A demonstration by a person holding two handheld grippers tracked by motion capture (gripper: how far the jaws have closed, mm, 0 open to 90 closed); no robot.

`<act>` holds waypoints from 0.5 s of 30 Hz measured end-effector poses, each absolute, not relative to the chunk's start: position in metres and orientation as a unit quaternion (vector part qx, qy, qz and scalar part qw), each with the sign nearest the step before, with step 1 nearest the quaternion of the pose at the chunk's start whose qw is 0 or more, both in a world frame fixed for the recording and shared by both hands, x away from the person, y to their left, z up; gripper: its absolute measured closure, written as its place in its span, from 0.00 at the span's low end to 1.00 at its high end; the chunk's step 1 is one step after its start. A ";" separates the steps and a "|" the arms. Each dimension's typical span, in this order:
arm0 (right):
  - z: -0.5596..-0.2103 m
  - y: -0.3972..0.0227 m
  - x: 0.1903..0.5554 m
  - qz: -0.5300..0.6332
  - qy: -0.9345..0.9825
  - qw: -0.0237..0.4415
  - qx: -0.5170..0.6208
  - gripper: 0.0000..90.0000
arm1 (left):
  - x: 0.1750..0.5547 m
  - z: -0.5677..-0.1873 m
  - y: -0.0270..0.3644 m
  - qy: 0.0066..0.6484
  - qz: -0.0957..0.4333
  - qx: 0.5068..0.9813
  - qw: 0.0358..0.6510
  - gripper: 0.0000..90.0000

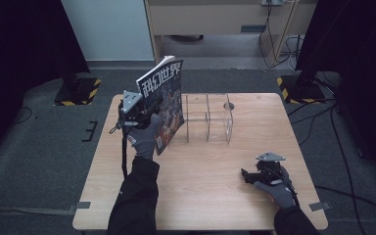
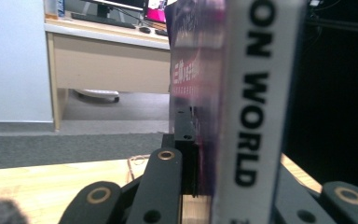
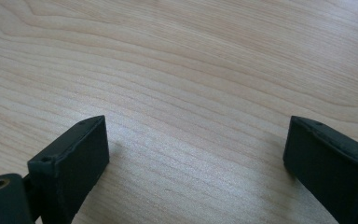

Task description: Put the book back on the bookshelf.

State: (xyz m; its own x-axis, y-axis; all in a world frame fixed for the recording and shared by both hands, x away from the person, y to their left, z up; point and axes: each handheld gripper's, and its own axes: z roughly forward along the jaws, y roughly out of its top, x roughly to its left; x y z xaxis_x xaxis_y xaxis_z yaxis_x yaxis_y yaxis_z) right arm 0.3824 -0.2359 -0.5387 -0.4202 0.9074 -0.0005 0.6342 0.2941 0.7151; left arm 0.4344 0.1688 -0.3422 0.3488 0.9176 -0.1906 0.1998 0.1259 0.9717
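Magazine (image 1: 162, 100) held upright above the left half of the table (image 1: 200, 186), cover with large white characters turned toward the camera, top edge leaning slightly away toward the far side. Lower corner of it pinched by the left gripper (image 1: 138, 117), clamped tight on the spine edge; in the left gripper view, white spine (image 2: 256, 112) printed with dark capitals ending in "WORLD", squeezed between the black jaws rising from the bottom. Gloved left hand (image 1: 144, 137) wrapped around that gripper, dark sleeve running down to the near table edge, cable hanging beside the forearm. Just to the right of the magazine, clear acrylic organiser (image 1: 208, 117) standing on the table, split into compartments by transparent dividers, nothing inside them; magazine's lower right edge close to its left wall, contact impossible to judge from the high view. Well apart, at the near right corner, right gripper (image 1: 247, 176) lying low over the wood in a gloved right hand (image 1: 276, 188), pointing left, jaws spread wide and gripping nothing; in the right gripper view, bare wood grain between two separated black pads (image 3: 74, 163). Beyond the table, grey carpet, a pale desk, dark stands with striped bases.
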 end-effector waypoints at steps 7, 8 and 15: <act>-0.539 -0.235 0.383 0.326 0.776 0.207 0.498 0.06 | 0.443 -0.348 0.171 0.487 0.311 0.578 0.576 0.91; -0.539 -0.235 0.383 0.326 0.776 0.207 0.498 0.06 | 0.445 -0.349 0.172 0.488 0.311 0.577 0.576 0.91; -0.539 -0.235 0.383 0.326 0.777 0.206 0.497 0.06 | 0.455 -0.357 0.168 0.495 0.305 0.570 0.581 0.91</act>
State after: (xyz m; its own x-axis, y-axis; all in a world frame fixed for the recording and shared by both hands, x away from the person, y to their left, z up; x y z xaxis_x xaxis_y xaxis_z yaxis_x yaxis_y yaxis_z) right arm 0.3830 -0.2351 -0.5388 -0.4211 0.9070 0.0045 0.6389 0.2931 0.7113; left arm 0.4546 0.1680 -0.3572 0.3243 0.9184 -0.2265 0.2089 0.1640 0.9641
